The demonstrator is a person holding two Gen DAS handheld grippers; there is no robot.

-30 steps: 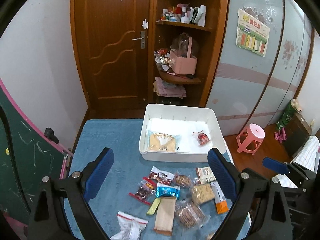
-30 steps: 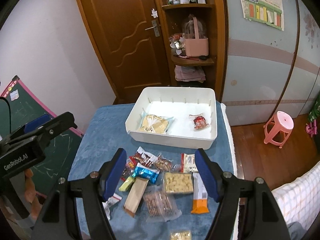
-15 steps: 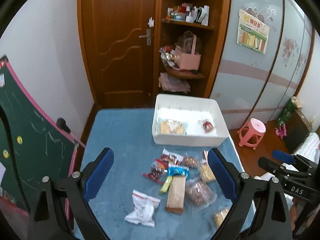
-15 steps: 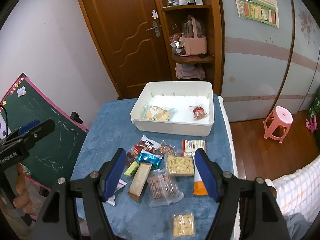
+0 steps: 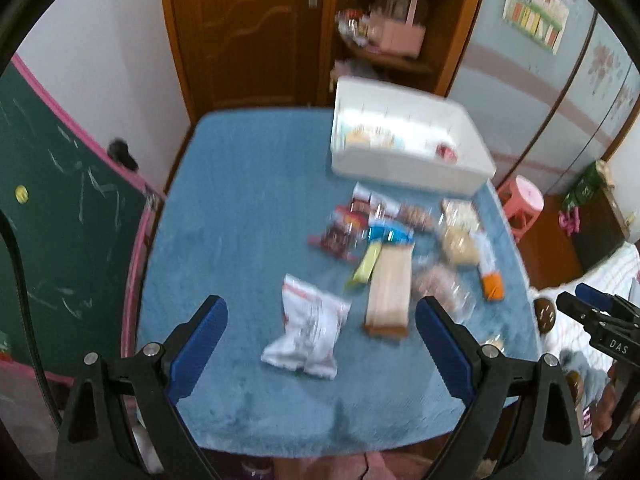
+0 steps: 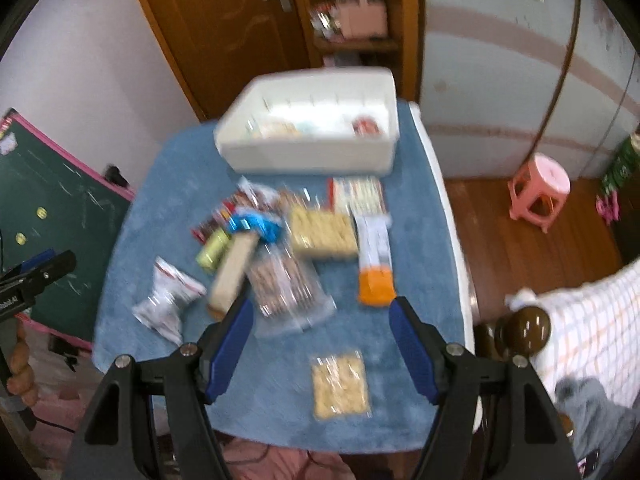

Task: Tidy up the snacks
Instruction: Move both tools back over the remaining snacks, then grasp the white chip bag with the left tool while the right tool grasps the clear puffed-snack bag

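Observation:
A white bin (image 5: pixel 408 176) (image 6: pixel 308 156) stands at the far side of the blue-clothed table (image 5: pixel 240 208), with a cracker pack and a red sweet inside. Loose snacks lie in front of it: a white crumpled packet (image 5: pixel 308 328) (image 6: pixel 168 300), a tan bar (image 5: pixel 390 284) (image 6: pixel 234 268), a clear biscuit bag (image 6: pixel 284 284), an orange-ended sachet (image 6: pixel 374 276) and a small cracker pack (image 6: pixel 340 384). My left gripper (image 5: pixel 320 308) hangs open above the white packet. My right gripper (image 6: pixel 320 304) is open above the biscuit bag. Neither holds anything.
A green chalkboard (image 5: pixel 60 216) leans at the table's left side. On the wooden floor to the right stands a pink stool (image 6: pixel 540 188). A brown bedpost knob (image 6: pixel 528 326) and checked bedding (image 6: pixel 592 320) crowd the near right corner. Behind the bin are a door and shelves.
Both grippers drew back toward the table's near edge, sank and tipped downward. The bin sits farther off, more near snacks show, and both views are blurred. The jaws kept their width.

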